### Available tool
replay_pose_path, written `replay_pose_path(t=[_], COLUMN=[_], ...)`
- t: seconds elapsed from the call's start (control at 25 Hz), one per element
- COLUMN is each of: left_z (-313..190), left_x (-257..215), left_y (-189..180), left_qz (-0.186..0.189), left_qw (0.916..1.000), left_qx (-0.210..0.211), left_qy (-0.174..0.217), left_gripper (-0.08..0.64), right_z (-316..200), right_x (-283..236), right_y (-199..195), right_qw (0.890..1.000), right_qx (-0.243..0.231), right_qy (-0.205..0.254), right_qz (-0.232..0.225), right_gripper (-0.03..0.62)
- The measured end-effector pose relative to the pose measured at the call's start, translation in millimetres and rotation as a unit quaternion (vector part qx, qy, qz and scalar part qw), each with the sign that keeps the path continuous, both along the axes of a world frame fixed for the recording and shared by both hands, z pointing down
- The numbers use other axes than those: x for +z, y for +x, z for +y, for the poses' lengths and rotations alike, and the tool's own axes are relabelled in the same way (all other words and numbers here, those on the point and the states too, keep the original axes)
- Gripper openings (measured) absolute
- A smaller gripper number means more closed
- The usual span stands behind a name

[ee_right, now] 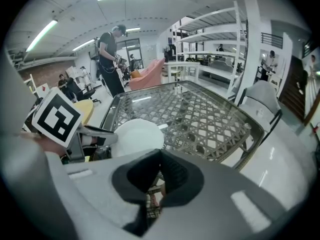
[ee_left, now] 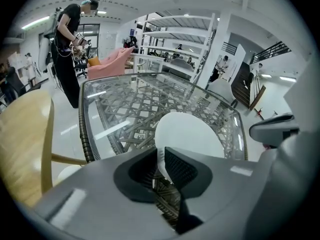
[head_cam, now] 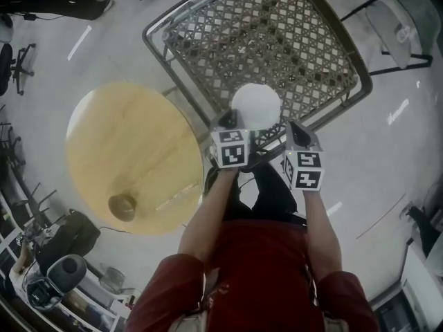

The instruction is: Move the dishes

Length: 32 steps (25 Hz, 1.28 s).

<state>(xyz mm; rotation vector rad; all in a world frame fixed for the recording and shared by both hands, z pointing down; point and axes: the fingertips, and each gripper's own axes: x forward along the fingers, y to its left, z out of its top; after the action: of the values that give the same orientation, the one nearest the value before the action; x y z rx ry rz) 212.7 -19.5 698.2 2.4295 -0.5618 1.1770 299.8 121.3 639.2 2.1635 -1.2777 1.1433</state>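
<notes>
The white plate (ee_left: 190, 134) lies straight ahead of the left gripper (ee_left: 159, 156), with its near rim reaching into the narrow gap between the jaws. Those jaws stand only a little apart. The rim sits close against one pad, but nothing shows it pinched, so this reads as a loose fit and not a clamp. The plate is round and has no long axis. It appears to lie flat on the glass, edge-on to the jaws, so the coming move probably turns on that rim: either a slight pull back to clear it or a squeeze to take it up. The right gripper (ee_right: 159, 166) has its jaws brought together on nothing. In the head view it hangs just beside the plate, on the person's right and a little short of it, so the left hand is clearly the nearer one. The plate sits near the corner of the glass-topped table (head_cam: 277, 40) closest to the person. Woven lattice shows through the pane, and a dark rounded frame runs round it. To the left, well apart, stands a round yellow table (head_cam: 131, 144) with a small cup (head_cam: 122, 206) near its edge. The floor is pale and glossy. The room is an open workspace with white shelving (ee_left: 175, 34), a pink armchair (ee_left: 110, 64), and a person in black (ee_left: 67, 44) standing beyond the table.
</notes>
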Motion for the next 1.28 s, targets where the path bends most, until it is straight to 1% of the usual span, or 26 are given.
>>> replay_pose_path(t=[0.12,0.32,0.4,0.48,0.64,0.84,1.04,1.28], left_z=[-0.3,-4.6,-5.3,-6.4,-6.6,-4.4,3.7,3.9], left_x=[5.1,4.9,5.5,6.6,4.3,-5.5,-16.6,-42.2], left_y=[-2.0,-2.0,-2.8,-3.8,-3.5,-3.2,-7.3,-15.9], left_qz=[-0.006,-0.004,-0.006,-0.006,-0.004,0.0,0.007,0.02], left_qw=[0.9999,0.9998,0.9997,0.9997,0.9998,0.9998,0.9995,0.999], left_qx=[0.002,-0.003,-0.002,-0.002,0.002,0.004,0.006,-0.007], left_qy=[0.009,0.021,0.024,0.024,0.02,0.021,0.029,0.039], left_gripper=[0.067,0.089,0.109,0.127,0.14,0.14,0.14,0.14], right_z=[0.8,2.1,2.4,1.6,-1.0,-6.3,-9.3,-23.7], right_x=[0.6,-0.6,-1.1,-1.7,-4.6,-12.4,-19.5,-38.1], right_y=[-1.5,-3.2,-3.2,-3.4,-3.5,-3.9,-8.6,-13.8], right_qw=[1.0,1.0,1.0,1.0,1.0,1.0,1.0,0.999], right_qx=[0.0,0.0,0.001,0.001,0.001,0.0,-0.008,-0.025], right_qy=[-0.003,-0.003,-0.002,0.0,0.002,0.006,0.02,0.042], right_qz=[0.003,0.01,0.011,0.012,0.014,0.015,0.019,0.023], right_gripper=[0.003,0.003,0.003,0.003,0.003,0.003,0.003,0.003])
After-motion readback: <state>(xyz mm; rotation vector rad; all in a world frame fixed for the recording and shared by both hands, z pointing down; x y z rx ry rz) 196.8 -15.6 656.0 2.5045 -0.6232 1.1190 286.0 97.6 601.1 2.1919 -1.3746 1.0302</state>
